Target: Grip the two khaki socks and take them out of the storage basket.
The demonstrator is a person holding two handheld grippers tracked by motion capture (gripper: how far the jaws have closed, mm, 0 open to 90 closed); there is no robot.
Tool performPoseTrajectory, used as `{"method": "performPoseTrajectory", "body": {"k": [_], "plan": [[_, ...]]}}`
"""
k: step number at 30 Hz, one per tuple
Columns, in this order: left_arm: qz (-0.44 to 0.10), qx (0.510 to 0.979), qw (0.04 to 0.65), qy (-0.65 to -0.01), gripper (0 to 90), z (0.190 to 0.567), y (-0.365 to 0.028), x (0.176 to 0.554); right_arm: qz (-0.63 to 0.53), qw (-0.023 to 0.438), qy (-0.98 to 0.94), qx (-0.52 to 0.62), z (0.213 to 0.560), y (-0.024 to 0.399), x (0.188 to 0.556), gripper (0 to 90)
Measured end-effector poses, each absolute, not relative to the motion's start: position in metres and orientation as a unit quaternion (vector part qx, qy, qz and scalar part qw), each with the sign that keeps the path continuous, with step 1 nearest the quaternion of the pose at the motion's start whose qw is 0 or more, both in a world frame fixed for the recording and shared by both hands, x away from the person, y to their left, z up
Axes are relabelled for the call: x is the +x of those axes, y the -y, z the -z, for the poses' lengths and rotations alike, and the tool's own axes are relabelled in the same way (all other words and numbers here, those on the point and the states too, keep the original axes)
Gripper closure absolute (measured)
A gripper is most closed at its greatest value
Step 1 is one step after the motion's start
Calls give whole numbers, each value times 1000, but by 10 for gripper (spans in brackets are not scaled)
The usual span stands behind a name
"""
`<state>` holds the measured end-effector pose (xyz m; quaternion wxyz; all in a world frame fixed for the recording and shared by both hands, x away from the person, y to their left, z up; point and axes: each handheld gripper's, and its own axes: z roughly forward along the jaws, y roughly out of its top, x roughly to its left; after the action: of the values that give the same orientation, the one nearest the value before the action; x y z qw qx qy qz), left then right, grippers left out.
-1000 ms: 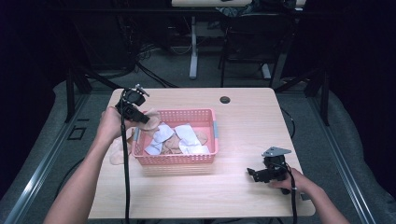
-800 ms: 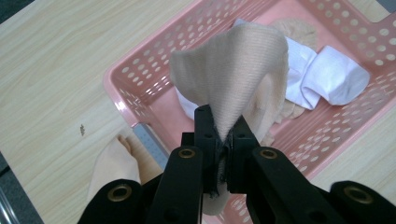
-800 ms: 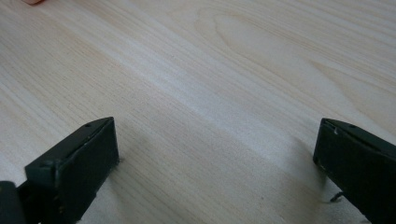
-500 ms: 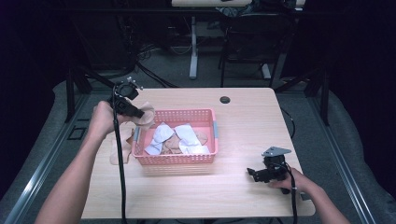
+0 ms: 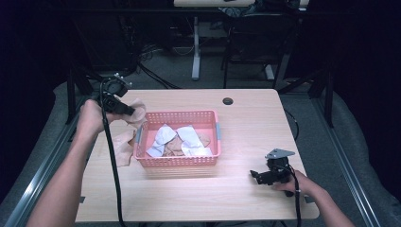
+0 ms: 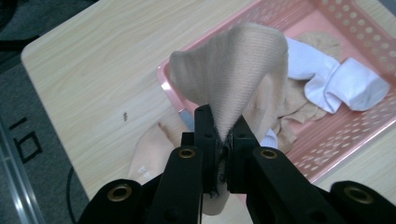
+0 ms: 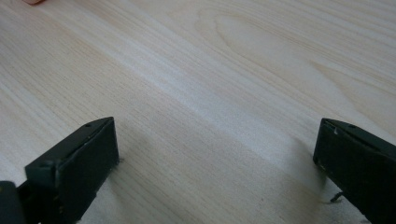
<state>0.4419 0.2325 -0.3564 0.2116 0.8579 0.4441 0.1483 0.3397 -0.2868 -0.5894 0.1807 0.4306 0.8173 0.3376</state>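
My left gripper (image 5: 126,111) is shut on a beige sock (image 6: 233,70), held in the air above the left end of the pink basket (image 5: 208,117). The same sock (image 5: 137,111) hangs off the jaws in the high view. Inside the basket lie white socks (image 5: 163,135) and more beige socks (image 5: 175,145). A second beige sock (image 5: 124,144) lies flat on the table left of the basket. My right gripper (image 5: 256,174) rests low on the table near the front right, jaws wide open with bare wood (image 7: 210,116) between them.
A small black hole (image 5: 228,101) sits in the tabletop near the far edge. The left gripper's cable (image 5: 113,165) trails down across the table's left side. Dark floor, table legs and chairs lie beyond the far edge.
My left gripper has lifted the beige sock from the basket's left end and drawn it back to the left and up. The right gripper has stayed put.
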Motion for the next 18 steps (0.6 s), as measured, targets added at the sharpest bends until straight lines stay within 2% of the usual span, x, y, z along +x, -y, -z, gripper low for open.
{"method": "performPoseTrajectory", "body": {"k": [18], "plan": [[-157,832,184,-500,860,375,-283,444,-338,183,-816,432,590,287,339,0]]}}
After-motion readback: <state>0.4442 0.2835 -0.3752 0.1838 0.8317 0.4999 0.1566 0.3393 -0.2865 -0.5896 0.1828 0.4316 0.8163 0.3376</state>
